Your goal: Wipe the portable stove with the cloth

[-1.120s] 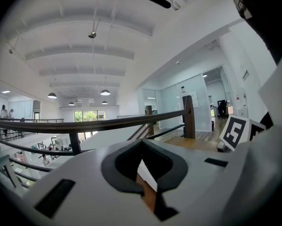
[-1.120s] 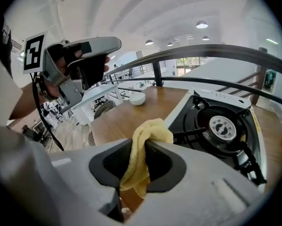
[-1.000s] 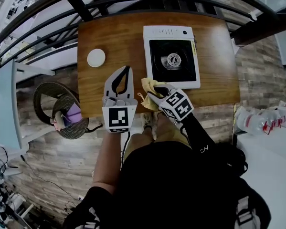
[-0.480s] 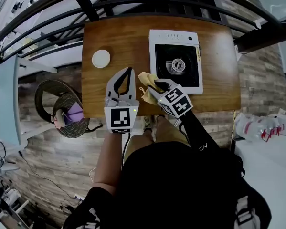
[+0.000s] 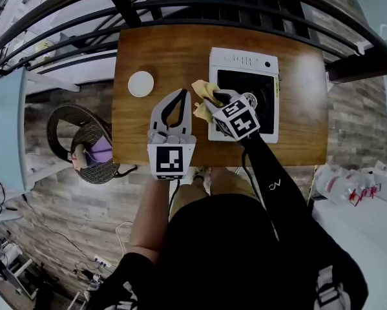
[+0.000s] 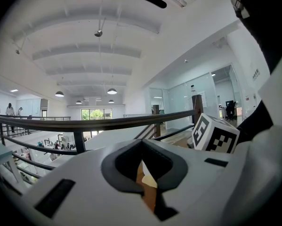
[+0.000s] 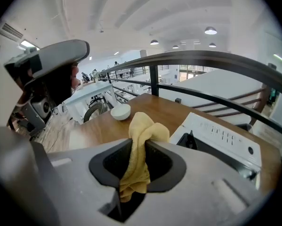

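White dish (image 5: pixel 141 83) is being left at the far left of the table (image 5: pixel 167 50), well apart from the work. Next, the left claw (image 5: pixel 182 93) is being held clenched on nothing above the table, likely just parked out of the way. The yellow cloth (image 5: pixel 205 95) is being gripped in the right claw (image 5: pixel 215 104), bunched past the tips so a soft wad is offered. It is being held at the portable stove's (image 5: pixel 245 60) left edge; contact cannot be judged.
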Tool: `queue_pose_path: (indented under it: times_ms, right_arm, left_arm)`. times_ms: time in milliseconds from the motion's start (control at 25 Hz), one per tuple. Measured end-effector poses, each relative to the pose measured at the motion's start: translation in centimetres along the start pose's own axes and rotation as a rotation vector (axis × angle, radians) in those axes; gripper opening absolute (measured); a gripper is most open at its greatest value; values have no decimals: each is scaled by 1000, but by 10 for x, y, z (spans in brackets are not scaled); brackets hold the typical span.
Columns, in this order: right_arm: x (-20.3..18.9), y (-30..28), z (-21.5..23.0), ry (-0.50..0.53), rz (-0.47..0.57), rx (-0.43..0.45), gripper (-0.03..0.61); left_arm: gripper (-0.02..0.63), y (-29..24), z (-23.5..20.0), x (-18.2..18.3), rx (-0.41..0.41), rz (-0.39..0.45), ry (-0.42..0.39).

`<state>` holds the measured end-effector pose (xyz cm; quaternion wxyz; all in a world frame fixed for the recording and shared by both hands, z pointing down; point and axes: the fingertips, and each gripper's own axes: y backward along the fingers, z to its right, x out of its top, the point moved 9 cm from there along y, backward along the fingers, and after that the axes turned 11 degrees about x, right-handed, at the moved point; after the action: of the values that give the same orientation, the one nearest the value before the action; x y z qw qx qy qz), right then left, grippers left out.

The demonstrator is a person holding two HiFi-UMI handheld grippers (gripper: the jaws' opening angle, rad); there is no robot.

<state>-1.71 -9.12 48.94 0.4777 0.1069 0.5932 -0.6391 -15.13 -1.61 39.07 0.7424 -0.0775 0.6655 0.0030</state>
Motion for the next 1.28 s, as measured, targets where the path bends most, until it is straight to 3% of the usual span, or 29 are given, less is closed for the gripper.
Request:
queue_pose_path:
  times_ms: [200, 400, 600, 680, 960, 1280]
  right_arm:
    - [27, -6, 42, 13, -2, -11, 78]
    - [55, -19, 76, 42, -11, -22, 78]
    - [78, -28, 112, 39, 18, -70, 78]
    - [87, -31, 122, 29, 33, -90, 78]
    - [89, -34, 129, 42, 28, -58, 78]
    - [89, -23, 127, 33, 85, -8, 78]
  left_arm:
    - [6, -33, 0, 8, 20, 49, 18]
    - [6, -57, -4, 7, 53, -39, 21]
    - [6, -80, -10, 14, 76, 26, 9]
    - [6, -85, -11, 13, 87, 16, 5]
    - [6, -97, -7, 7, 101, -62, 16]
    - [6, -104, 3, 8, 92, -45, -1]
